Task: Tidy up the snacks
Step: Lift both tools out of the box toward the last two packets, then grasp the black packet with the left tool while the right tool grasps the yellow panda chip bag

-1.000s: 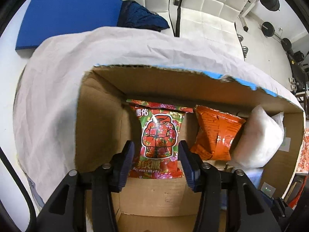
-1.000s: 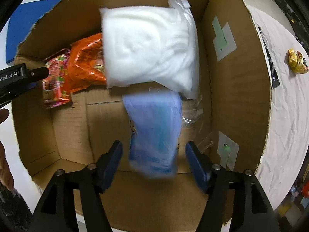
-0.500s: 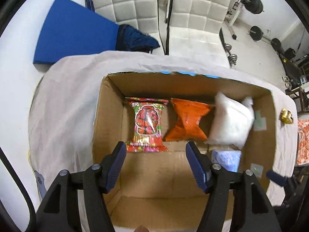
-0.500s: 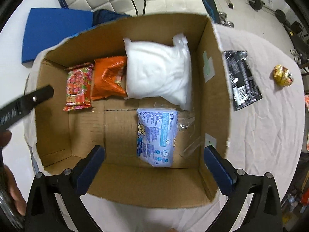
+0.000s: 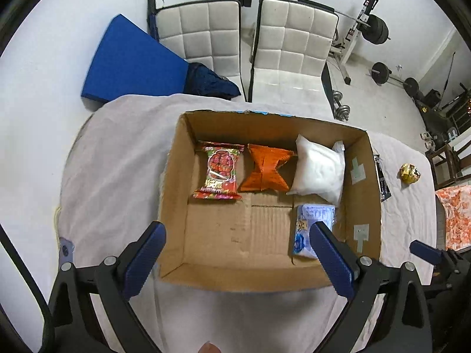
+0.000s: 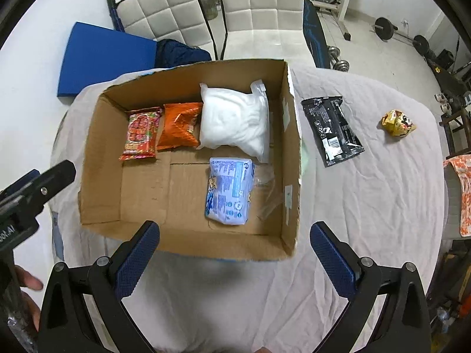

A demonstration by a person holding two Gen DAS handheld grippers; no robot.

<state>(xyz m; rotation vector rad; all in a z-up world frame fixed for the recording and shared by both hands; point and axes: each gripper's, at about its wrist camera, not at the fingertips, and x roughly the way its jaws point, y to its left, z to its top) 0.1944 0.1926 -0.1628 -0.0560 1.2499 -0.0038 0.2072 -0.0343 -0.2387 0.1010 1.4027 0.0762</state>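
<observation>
On the cloth-covered worktop (image 6: pixel 368 206) stands an open cardboard box (image 6: pixel 100 158) holding four snack packs. Along its far wall, side by side, lie a red-and-green packet (image 6: pixel 140 131), an orange packet (image 6: pixel 179 126) and a white bag (image 6: pixel 234 120); a blue-and-white packet (image 6: pixel 229 189) lies on the box floor just in front of the white bag, near the right wall. Outside the box to the right, a black packet (image 6: pixel 331 131) lies flat on the cloth, and a small yellow packet (image 6: pixel 397 123), seemingly crumpled, sits well apart from it farther right. The left gripper (image 5: pixel 235 257) hovers above the box's near edge with jaws spread wide, holding nothing. The right gripper (image 6: pixel 234 257) hangs over the box's near right corner, jaws likewise apart and empty.
</observation>
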